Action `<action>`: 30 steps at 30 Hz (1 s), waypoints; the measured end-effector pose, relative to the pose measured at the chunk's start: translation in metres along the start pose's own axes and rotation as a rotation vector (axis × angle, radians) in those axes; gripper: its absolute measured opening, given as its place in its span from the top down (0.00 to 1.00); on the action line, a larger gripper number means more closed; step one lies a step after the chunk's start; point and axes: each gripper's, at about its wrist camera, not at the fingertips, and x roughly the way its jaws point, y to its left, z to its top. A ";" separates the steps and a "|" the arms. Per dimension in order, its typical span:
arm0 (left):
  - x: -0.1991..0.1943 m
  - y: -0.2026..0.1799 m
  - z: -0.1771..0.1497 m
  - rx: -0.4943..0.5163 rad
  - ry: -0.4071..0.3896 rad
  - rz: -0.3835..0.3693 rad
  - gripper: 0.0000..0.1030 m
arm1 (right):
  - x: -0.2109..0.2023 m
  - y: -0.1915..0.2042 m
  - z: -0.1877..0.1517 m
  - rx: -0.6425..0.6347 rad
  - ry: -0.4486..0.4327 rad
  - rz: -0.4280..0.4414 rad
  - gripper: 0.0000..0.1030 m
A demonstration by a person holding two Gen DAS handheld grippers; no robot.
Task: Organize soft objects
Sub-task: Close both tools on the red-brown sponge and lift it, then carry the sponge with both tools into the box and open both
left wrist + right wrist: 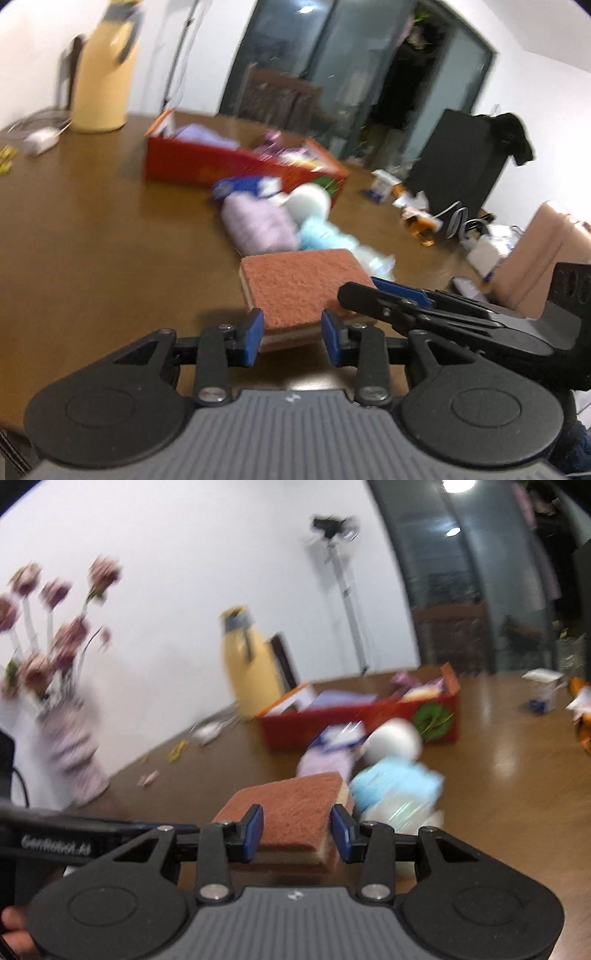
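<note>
A brown-topped sponge [299, 291] with a pale underside is held above the brown table [92, 240]. My left gripper [293, 338] is shut on its near edge. My right gripper [297, 829] is shut on the same sponge [295, 805] from the other side; its fingers [373, 295] reach in from the right in the left wrist view. Beyond lie a lilac soft bundle [258, 225], a white ball [308, 203] and a light blue soft item [325, 236]. A red box [236, 162] holding several items stands behind them.
A yellow thermos [103, 77] stands at the table's far left, with a white charger [38, 142] near it. A flower vase [70, 746] stands by the wall. Small cartons [384, 184], cables and a black box [458, 162] crowd the right side.
</note>
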 end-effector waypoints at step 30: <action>0.031 0.035 0.117 -0.011 -0.269 -0.054 0.68 | 0.053 -0.007 0.105 -0.041 -0.139 0.033 0.71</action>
